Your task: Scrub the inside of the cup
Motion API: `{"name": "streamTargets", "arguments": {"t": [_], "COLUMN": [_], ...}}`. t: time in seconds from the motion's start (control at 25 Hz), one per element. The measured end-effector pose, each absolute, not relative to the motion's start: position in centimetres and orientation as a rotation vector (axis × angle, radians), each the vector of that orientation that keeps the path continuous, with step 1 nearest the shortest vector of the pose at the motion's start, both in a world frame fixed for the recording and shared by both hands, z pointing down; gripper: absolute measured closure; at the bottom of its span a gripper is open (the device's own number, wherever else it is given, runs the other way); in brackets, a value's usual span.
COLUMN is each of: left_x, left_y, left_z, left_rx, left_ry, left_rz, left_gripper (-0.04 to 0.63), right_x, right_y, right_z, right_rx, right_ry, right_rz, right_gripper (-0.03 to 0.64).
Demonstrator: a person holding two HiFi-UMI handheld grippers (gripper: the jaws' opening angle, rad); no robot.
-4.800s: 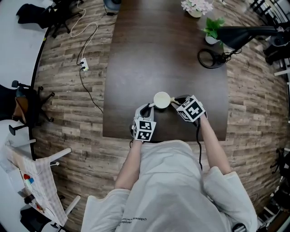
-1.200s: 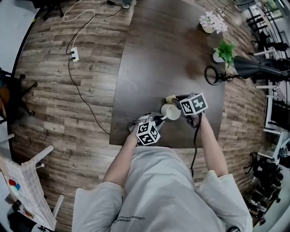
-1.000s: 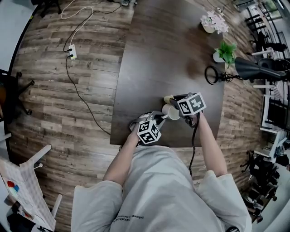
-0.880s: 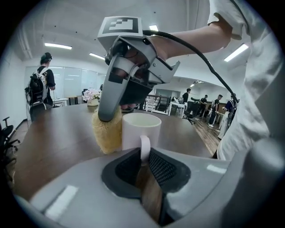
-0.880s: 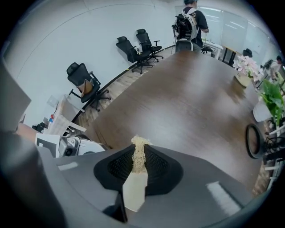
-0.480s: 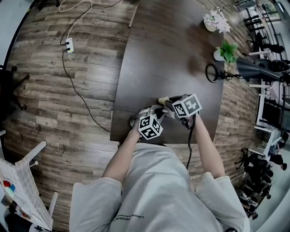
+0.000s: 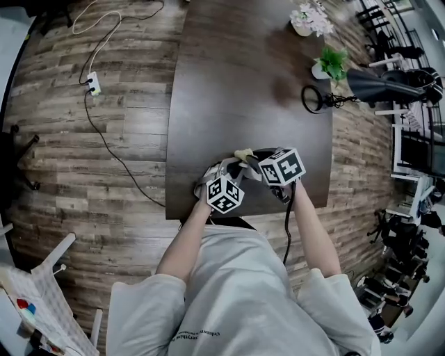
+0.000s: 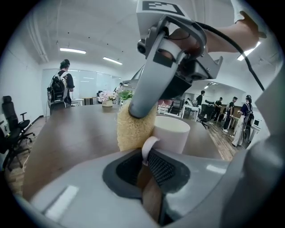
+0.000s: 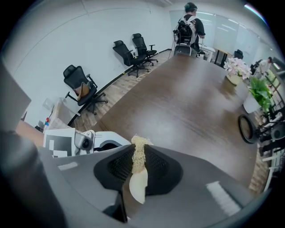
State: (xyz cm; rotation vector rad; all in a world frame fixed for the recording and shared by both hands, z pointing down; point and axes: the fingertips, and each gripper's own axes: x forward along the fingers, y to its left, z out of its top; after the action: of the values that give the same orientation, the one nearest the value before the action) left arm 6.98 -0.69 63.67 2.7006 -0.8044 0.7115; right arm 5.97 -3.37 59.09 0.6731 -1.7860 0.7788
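the left gripper is clenched on the curved handle of the white cup, which stands upright just past its jaws. the right gripper grasps a yellow sponge, pinched flat between its jaws. the sponge hangs against the cup's left side at the rim; whether it reaches inside cannot be told. in the head view both grippers meet over the near edge of the dark table. far right on it stand a green plant, pale flowers and a black lamp.
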Motion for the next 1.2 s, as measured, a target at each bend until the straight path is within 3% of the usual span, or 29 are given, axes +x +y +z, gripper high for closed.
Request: {"name": "streamTargets", "arguments": {"t": [0.4, 0.76, 1.2], "left_x": [6.6, 5.8, 3.9], "left_y": [-0.2, -0.3, 2.3], "left_z": [64.2, 63.9, 60.5], "left_rx": [2.648, 2.628, 2.495], "left_ry": [-0.826, -0.997, -1.318], "left_rz": [0.773, 0.857, 0.873], "left_gripper": [0.553, 0.551, 0.537], "right_x": [7.5, 13.9, 20.5], "right_y": [-2.2, -0.1, 5.1], "right_z": [54.9, 49.8, 51.4], "right_rx": [0.885, 1.146, 1.365], "right_ry": [-1.972, -2.135, -2.216], "right_rz": [0.803, 0.67, 0.671], "right_gripper": [0.531, 0.529, 0.529]}}
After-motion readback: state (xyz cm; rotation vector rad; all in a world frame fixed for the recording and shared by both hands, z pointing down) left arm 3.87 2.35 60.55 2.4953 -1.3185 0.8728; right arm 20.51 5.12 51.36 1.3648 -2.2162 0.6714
